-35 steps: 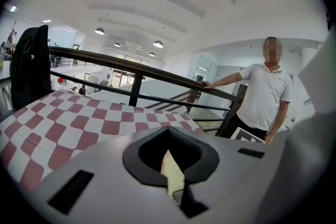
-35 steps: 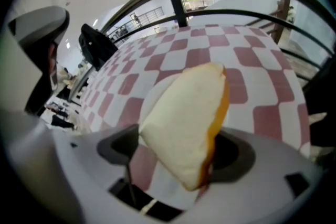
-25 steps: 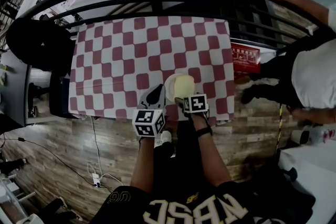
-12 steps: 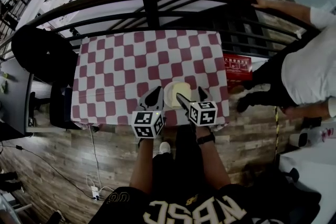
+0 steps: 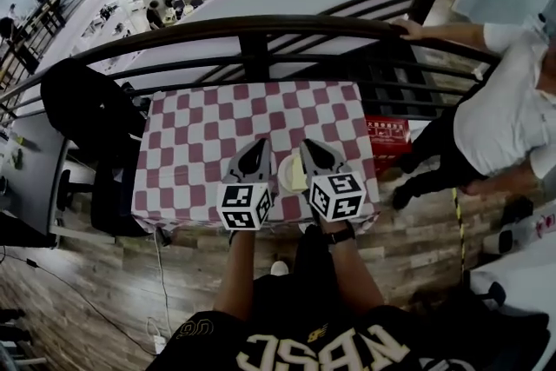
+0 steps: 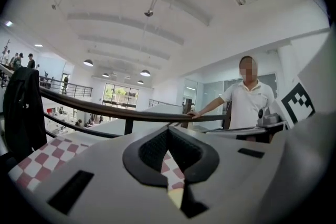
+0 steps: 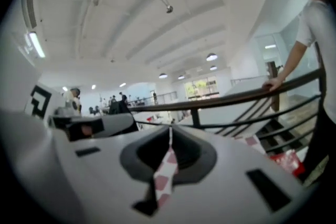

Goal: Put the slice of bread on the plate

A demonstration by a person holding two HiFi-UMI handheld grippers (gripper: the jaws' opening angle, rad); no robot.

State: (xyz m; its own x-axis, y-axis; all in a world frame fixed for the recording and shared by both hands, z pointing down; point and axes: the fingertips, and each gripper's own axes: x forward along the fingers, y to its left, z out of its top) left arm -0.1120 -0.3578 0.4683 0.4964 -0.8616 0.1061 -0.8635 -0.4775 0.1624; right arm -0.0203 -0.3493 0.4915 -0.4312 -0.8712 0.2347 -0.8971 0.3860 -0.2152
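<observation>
Slice of bread lies on the plate near the checkered table's front edge; right gripper, jaws just closed on nothing, and left gripper, likewise closed and empty, have lifted clear; placement appears complete.

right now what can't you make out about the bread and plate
Head view: plate and bread are tiny, partly hidden by the right claw, which has just closed empty.
Left gripper view: only a pale sliver shows through the left claw; bread or plate unclear.
Right gripper view: claw body hides both; only cloth shows.
</observation>
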